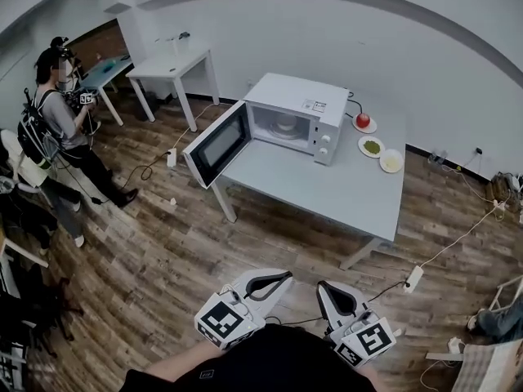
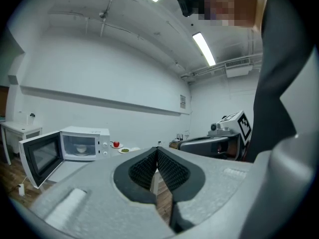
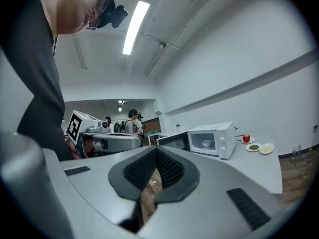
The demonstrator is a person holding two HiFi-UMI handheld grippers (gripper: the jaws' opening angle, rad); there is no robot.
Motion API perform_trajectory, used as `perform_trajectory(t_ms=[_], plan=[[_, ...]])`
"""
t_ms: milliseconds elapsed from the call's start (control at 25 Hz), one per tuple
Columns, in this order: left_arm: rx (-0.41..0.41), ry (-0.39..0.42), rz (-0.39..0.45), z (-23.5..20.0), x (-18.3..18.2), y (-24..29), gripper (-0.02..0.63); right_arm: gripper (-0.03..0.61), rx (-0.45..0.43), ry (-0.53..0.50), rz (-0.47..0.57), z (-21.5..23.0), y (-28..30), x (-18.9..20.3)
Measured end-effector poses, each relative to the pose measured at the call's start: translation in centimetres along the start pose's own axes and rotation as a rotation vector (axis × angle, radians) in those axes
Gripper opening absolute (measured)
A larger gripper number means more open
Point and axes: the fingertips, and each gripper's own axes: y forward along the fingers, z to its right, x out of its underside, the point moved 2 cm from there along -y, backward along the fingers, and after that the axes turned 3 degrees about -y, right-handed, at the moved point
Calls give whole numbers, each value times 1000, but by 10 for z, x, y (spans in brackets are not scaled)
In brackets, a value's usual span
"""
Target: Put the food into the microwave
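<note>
Left claw (image 1: 282,278), right claw (image 1: 325,288) were shut, empty. Best bet was opening one for plates (image 1: 371,146), 3 o'clock of microwave (image 1: 294,119).

Bare lab: plain tables (image 1: 327,190), floor power strips (image 1: 414,278), rig-wearing person (image 1: 61,117)

left gripper (image 1: 282,278) and right gripper (image 1: 325,288) sit side by side near the torso, pointing roughly level. left fingers (image 2: 142,169) closed, tips touching; right fingers (image 3: 142,171) closed too.
</note>
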Motion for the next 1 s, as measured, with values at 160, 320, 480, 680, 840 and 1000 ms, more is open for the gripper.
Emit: perform_trajectory(t_ms=[160,320,480,680,840,1000], plan=[[6,16,17,-5,-8,-16,8,12,10,-9,13,-13,7,-9],[21,33,34,-14,-12,-27,8,12,27,-8,31,-18,17,-14],[24,16,36,-21,-10,-34,8,12,36,-19,31,-24,25,-18],[41,27,35,-28,-10,-33,8,12,43,-32,23,-25,33,-18],[45,24,35,-32,-10,-33,8,12,46,-29,21,-24,38,-17],[46,19,33,-38,-8,-37,8,12,44,-31,13,-28,44,-15]])
